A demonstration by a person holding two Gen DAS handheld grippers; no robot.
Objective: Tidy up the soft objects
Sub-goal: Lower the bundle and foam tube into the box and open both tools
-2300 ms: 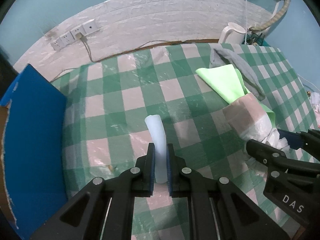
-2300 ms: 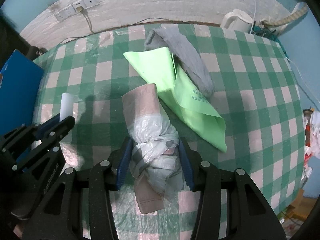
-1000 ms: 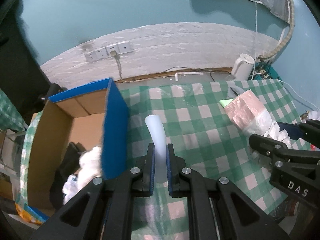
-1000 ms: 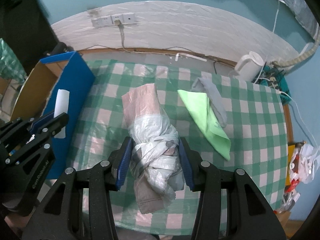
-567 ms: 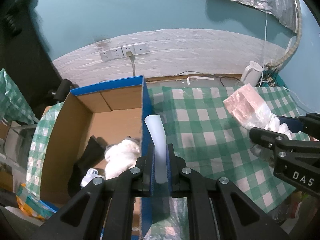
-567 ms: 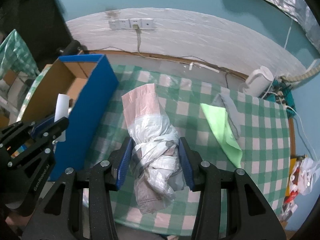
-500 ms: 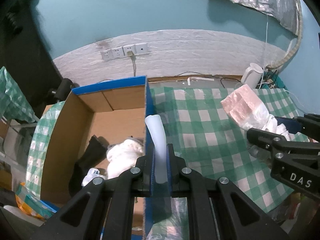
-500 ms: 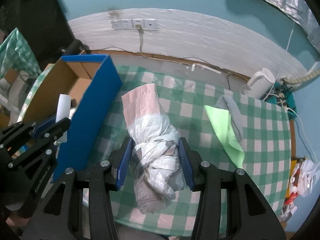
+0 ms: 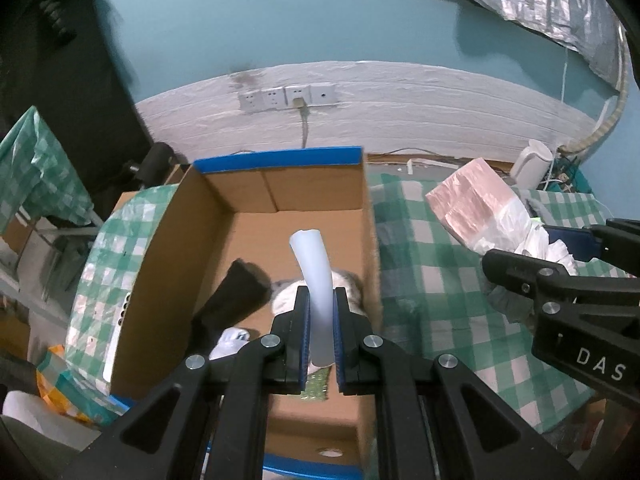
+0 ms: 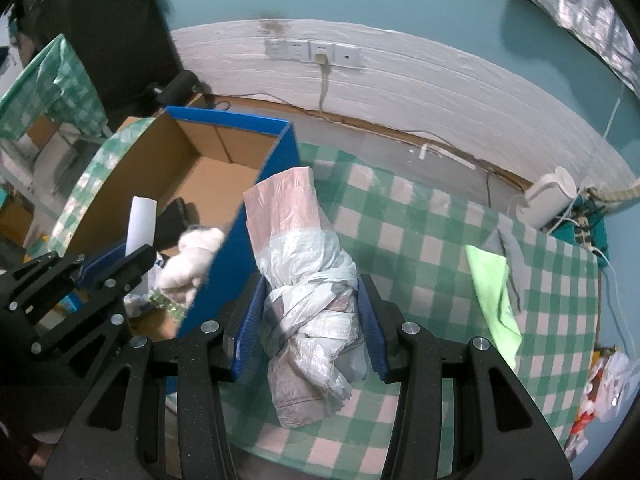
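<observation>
- R gripper [image 10: 310, 320]: clamped on knotted plastic-bag bundle [image 10: 308, 300], pink bag end sticking fwd, above checked tablecloth [image 10: 420, 256].
- L gripper [image 10: 116, 258]: pinches pale tube [image 10: 141, 226] over open cardboard box [image 10: 224, 132].
- In box: white fluffy item [image 10: 190, 258], black item [image 10: 172, 216].
- Far R on cloth: green bag [image 10: 494, 288] beside grey cloth [image 10: 506, 244]; white kettle [image 10: 550, 196].

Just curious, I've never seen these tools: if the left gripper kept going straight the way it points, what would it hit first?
Probably the cardboard box: the left gripper points into it, so its white strip would likely meet the floor or back wall; depth is unclear.
</observation>
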